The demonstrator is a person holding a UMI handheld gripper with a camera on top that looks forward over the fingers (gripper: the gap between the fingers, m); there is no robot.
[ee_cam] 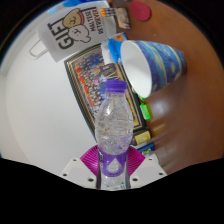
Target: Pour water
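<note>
My jaws (113, 168) pinch the clear, purple-capped plastic water bottle (113, 125) low on its body — light, thin-walled, slippery, so squeeze gently — upright above the counter (40, 110), near the tilted blue paper cup (152, 64).

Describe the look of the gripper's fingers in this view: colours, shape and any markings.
The gripper shows two fingers at the bottom of the view. Each has a pale, white-grey angular outer body dotted with small dark screw holes, and a magenta pad on its inner face. The pads look ribbed or textured. No cables, printed markings, hand or sleeve are visible.
</note>
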